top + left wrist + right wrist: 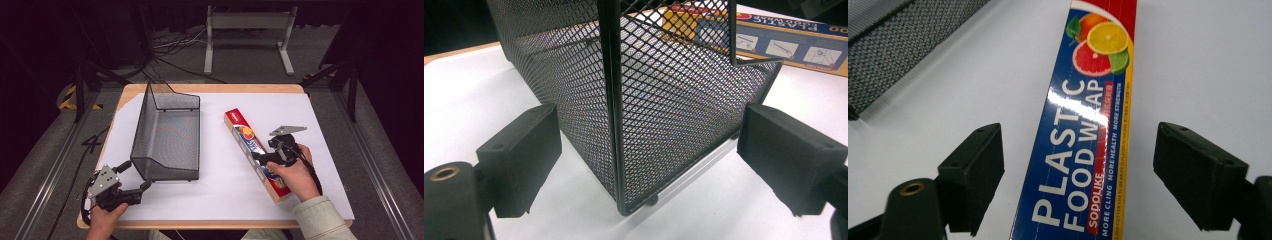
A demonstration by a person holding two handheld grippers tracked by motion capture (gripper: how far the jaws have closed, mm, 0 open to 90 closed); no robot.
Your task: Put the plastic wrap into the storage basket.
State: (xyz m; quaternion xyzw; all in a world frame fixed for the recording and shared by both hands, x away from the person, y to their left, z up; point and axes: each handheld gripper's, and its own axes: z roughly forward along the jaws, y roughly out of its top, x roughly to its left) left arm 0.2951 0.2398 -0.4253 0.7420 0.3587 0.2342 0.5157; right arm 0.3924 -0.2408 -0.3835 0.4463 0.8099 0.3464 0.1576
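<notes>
Presently: plastic food wrap box [256, 154] flat on the worktop [220, 165] right of mesh basket [167, 132], right claw [1078, 175] spread astride it for pickup, left claw [644, 155] agape bracketing basket's corner.

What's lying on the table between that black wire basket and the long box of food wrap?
Nothing: between the wire basket and the food wrap box there is just bare white table cover, seen in the high view.
</notes>
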